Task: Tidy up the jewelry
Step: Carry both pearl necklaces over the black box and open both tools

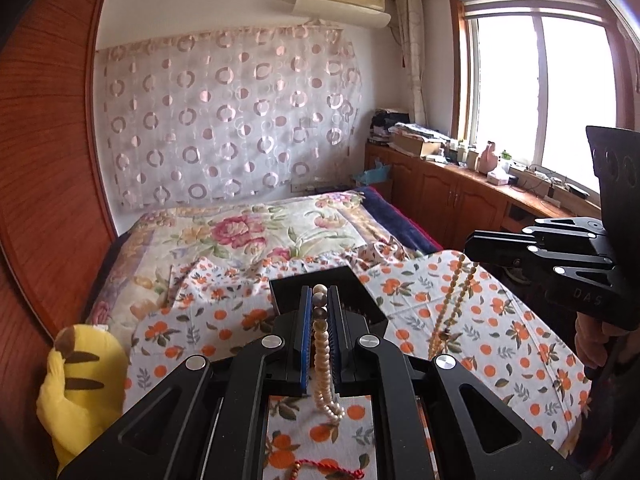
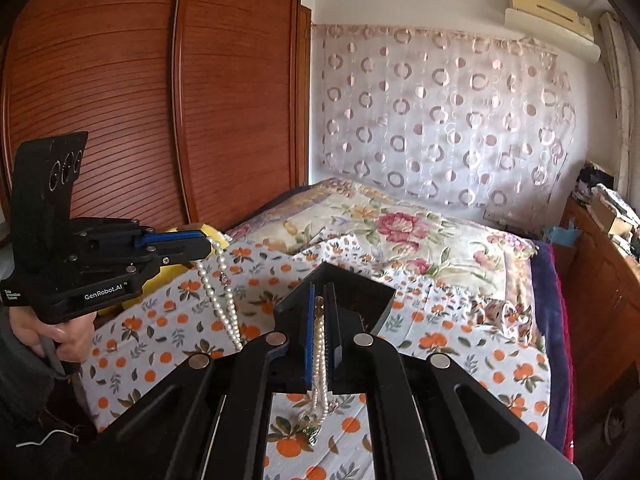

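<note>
Both strands were up off the bed (image 1: 500, 344), above its orange-print sheet, each pinched by its own tongs. Landmark for positions: the black box (image 2: 352, 292) on the sheet.

Left tongs (image 1: 319, 320): clamped tight on the pearl necklace (image 1: 322, 360), a few larger dark beads at the tip; the rest drooped in a loop on the near side of the box. Right tongs (image 2: 319, 332): likewise fully closed, on the fine bead strand (image 2: 319, 344), which hung nearer the camera than the box and to its right as the left view showed it.

A red cord piece (image 1: 320, 468) lay on the sheet, nearer than the box.

Judged step: carrying strands over to the box. To do it well:
- keep the two loops apart so they could not tangle;
- bring one strand at a time over the box opening;
- lower until the hanging end pooled inside, only then release;
- avoid swinging; the thin strand looked light and likely to sway.

Box contents could not be told.
</note>
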The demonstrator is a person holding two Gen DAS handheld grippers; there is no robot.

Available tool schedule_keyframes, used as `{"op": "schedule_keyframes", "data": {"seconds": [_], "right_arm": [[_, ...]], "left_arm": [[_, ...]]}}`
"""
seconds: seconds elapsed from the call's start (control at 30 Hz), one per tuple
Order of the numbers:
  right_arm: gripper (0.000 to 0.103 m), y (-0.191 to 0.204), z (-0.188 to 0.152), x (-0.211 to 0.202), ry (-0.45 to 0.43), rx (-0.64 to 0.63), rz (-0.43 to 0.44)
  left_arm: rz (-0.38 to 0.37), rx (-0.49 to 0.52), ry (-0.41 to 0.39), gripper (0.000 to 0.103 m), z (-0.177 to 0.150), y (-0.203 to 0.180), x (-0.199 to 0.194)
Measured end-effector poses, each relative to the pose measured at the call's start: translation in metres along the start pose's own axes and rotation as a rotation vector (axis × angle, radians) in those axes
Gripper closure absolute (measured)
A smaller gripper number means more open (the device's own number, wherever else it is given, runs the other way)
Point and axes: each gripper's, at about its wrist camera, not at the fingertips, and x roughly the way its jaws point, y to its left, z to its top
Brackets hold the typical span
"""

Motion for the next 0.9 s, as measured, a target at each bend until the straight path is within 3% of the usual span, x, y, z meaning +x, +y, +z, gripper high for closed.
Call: {"op": "schedule_keyframes", "data": {"seconds": [0.57, 0.9], "right_arm": [[0.098, -0.032, 0.024, 0.000, -0.023, 0.034, -0.029], [0.098, -0.047, 0.044, 0.010, -0.057, 0.029, -0.007]], "left_arm": [[-0.021, 0.023, -0.060, 0.096, 0.049, 0.000, 0.005], [-0.015, 0.050, -0.084, 0.096, 0.089, -0.002, 0.027]]}}
